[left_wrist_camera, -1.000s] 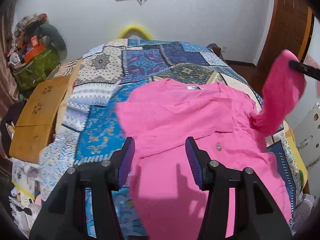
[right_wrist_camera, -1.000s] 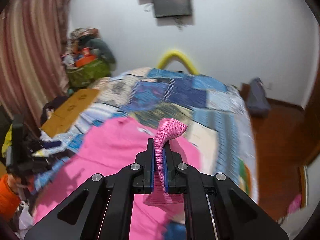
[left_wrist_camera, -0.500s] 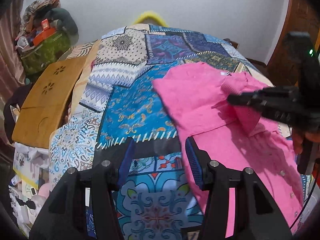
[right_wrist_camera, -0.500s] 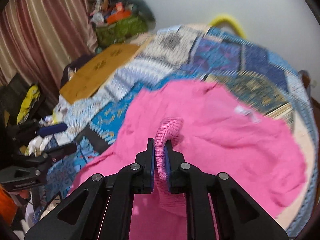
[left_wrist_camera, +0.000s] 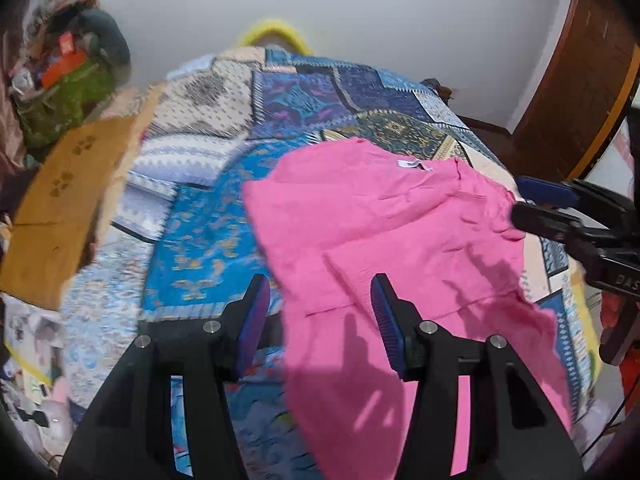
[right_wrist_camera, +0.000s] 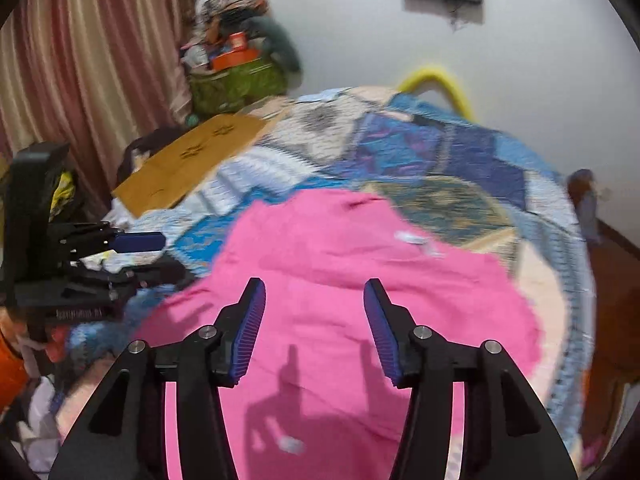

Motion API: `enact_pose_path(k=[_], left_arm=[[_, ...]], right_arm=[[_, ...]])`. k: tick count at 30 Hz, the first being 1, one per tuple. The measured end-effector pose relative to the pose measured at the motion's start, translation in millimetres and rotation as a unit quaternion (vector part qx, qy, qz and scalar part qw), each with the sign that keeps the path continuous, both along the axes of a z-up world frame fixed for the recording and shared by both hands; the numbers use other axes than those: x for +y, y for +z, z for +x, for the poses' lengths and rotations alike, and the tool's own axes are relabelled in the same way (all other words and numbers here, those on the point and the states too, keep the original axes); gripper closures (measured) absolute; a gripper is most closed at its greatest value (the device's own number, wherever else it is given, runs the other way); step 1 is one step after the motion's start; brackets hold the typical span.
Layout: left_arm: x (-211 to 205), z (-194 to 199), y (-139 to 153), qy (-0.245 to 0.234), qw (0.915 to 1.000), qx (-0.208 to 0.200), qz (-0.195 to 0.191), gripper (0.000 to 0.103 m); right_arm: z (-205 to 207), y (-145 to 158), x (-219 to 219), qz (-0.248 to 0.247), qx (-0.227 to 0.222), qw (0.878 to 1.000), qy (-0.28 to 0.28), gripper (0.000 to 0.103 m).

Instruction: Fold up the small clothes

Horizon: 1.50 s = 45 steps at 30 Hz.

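Right wrist view: the right gripper (right_wrist_camera: 314, 320) has just been opening, its jaws now apart with nothing between them, above the pink cardigan (right_wrist_camera: 340, 272). The left gripper (left_wrist_camera: 320, 316) also stands half open and empty over the garment's left edge. The cardigan lies spread on the patchwork bedspread (left_wrist_camera: 208, 216); beyond it, a white wall (left_wrist_camera: 400, 20).

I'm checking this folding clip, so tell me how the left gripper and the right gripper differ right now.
The left gripper straddles the left edge of the pink top, with patterned bedspread below its left finger; the right gripper hangs wholly over pink fabric. The right gripper's jaws have just been opening, with nothing between them. Both stand open, holding nothing.
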<state>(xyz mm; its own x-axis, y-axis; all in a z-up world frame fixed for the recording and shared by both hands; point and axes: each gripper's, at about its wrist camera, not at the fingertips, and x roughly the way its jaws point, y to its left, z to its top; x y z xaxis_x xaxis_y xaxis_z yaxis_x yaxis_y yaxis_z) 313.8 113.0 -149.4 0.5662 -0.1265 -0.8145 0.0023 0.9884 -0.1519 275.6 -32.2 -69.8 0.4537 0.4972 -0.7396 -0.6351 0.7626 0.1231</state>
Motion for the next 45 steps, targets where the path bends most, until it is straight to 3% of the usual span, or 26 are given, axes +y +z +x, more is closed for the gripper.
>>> enact_pose_path(k=[3, 9, 11, 14, 19, 21, 23, 27, 32, 38, 40, 42, 45], left_arm=[[-7.2, 21.5, -16.8, 0.000, 0.9992, 0.031, -0.027, 0.051], [-16.1, 49.0, -50.9, 0.008, 0.9960, 0.082, -0.036, 0.054], [-17.6, 50.3, -54.8, 0.003, 0.9957, 0.080, -0.045, 0.077], [-21.8, 49.6, -53.5, -0.005, 0.9961, 0.074, -0.048, 0.096], [-38.0, 44.3, -34.9, -0.021, 0.9990, 0.038, 0.004, 0.101], [-42.0, 40.1, -22.7, -0.024, 0.9995, 0.016, 0.016, 0.101], [-43.5, 35.1, -6.9, -0.023, 0.9994, -0.013, 0.022, 0.101], [-37.0, 33.6, 8.8, -0.012, 0.9980, -0.043, 0.045, 0.101], [-17.2, 43.2, -14.6, 0.006, 0.9989, -0.009, 0.046, 0.101], [-12.2, 47.7, -53.9, 0.000, 0.9977, 0.039, 0.056, 0.101], [-13.2, 45.5, -55.1, -0.002, 0.9970, 0.042, 0.065, 0.101], [-12.0, 42.3, -51.3, -0.002, 0.9971, 0.044, 0.062, 0.098], [-4.0, 31.6, -37.6, 0.006, 0.9982, 0.045, 0.041, 0.090]], right_arm=[[11.0, -8.2, -34.4, -0.017, 0.002, 0.999, -0.037, 0.056], [30.9, -49.3, -81.4, -0.037, 0.042, 0.995, -0.080, 0.056], [36.9, -63.6, -84.3, -0.043, 0.049, 0.994, -0.083, 0.056], [40.1, -75.2, -81.4, -0.044, 0.048, 0.995, -0.077, 0.056], [43.0, -87.6, -77.7, -0.046, 0.037, 0.995, -0.077, 0.056], [42.8, -90.9, -76.6, -0.047, 0.038, 0.995, -0.073, 0.071], [42.4, -89.8, -76.9, -0.050, 0.038, 0.995, -0.072, 0.097], [40.4, -80.3, -77.6, -0.029, 0.023, 0.996, -0.075, 0.098], [45.4, -74.4, -69.4, -0.018, 0.016, 0.997, -0.069, 0.098], [52.2, -94.0, -58.1, -0.043, 0.050, 0.995, -0.069, 0.095], [51.1, -92.4, -59.7, -0.046, 0.058, 0.995, -0.071, 0.088], [46.2, -84.2, -64.5, -0.045, 0.057, 0.995, -0.072, 0.070], [32.7, -63.9, -77.0, -0.035, 0.042, 0.996, -0.072, 0.059]])
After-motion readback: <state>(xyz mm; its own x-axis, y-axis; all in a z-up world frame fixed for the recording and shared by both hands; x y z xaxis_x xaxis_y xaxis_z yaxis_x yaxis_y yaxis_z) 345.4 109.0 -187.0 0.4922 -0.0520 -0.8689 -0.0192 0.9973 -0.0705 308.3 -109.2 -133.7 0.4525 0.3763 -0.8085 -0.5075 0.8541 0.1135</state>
